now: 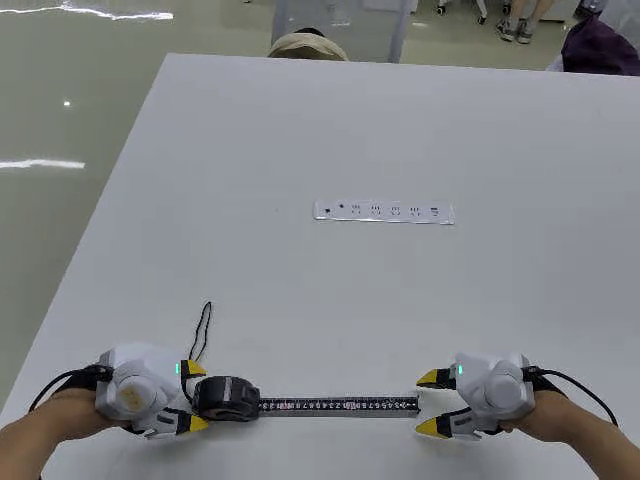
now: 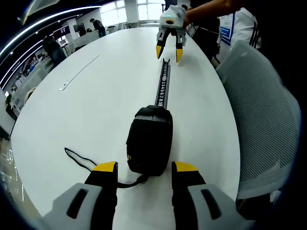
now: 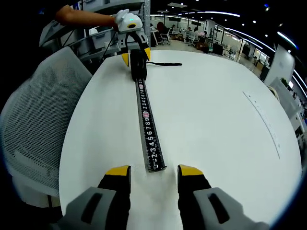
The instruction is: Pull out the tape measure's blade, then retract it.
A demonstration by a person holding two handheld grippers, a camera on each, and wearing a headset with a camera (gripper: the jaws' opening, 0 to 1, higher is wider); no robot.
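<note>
In the head view the tape measure (image 1: 227,398) lies near the front edge of the white tabletop (image 1: 300,150). Its blade (image 1: 340,405) is drawn out flat toward the right tool (image 1: 428,403). The left tool (image 1: 196,396) is spread, with one jaw on each side of the case's rear. A thin cord (image 1: 203,330) trails from the case, and a power strip (image 1: 384,212) lies well apart; no writing is legible.

In the left gripper view the black case (image 2: 149,139) sits between the spread yellow tips, and I cannot tell whether they touch it. A mesh chair (image 2: 264,120) stands beside the tabletop.

In the right gripper view the blade's digits read 2 to 9 (image 3: 149,139). Its end lies just ahead of the spread jaws, unpinched.
</note>
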